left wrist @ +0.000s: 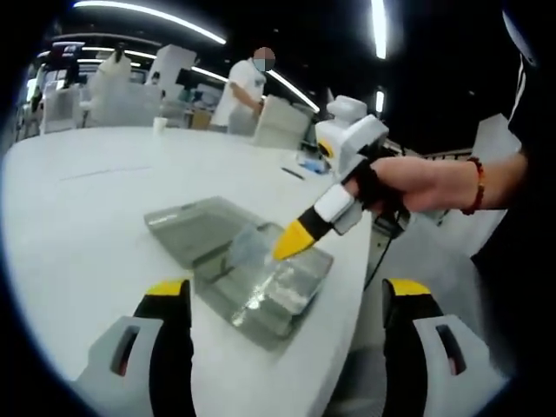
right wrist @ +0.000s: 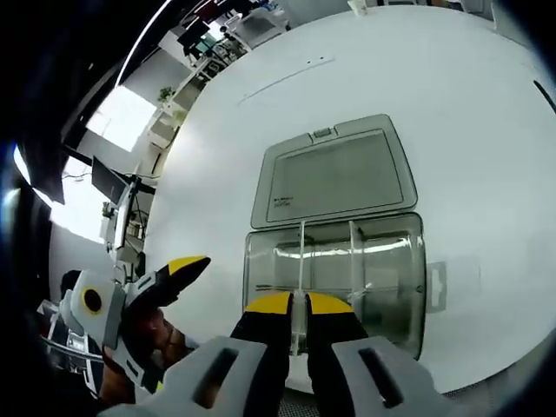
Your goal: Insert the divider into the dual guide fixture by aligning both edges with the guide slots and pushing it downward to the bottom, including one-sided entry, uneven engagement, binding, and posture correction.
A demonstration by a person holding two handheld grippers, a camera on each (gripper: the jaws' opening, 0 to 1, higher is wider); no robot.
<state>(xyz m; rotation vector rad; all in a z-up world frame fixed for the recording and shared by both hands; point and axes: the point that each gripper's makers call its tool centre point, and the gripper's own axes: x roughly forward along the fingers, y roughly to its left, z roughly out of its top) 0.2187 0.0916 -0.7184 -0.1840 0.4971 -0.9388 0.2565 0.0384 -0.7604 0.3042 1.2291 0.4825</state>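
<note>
A clear plastic fixture box (right wrist: 382, 287) lies on the white table (right wrist: 452, 95), its hinged lid (right wrist: 334, 174) folded flat behind it. My right gripper (right wrist: 301, 304) is shut on a thin clear divider (right wrist: 301, 252) that stands edge-on inside the box; a second divider (right wrist: 352, 252) stands beside it. In the left gripper view the right gripper (left wrist: 295, 239), held by a hand, reaches down onto the box (left wrist: 261, 295) with the clear divider (left wrist: 248, 248) at its yellow tip. My left gripper (left wrist: 287, 291) hovers open in front of the box, jaws wide apart, holding nothing. The left gripper (right wrist: 165, 282) also appears left of the box.
The box sits close to the table's rounded edge (left wrist: 347, 287), with floor beyond. Small items (left wrist: 304, 163) and a cup (left wrist: 160, 124) lie farther back. A person (left wrist: 243, 87) stands among chairs behind the table. Wide bare tabletop (left wrist: 78, 208) spreads left.
</note>
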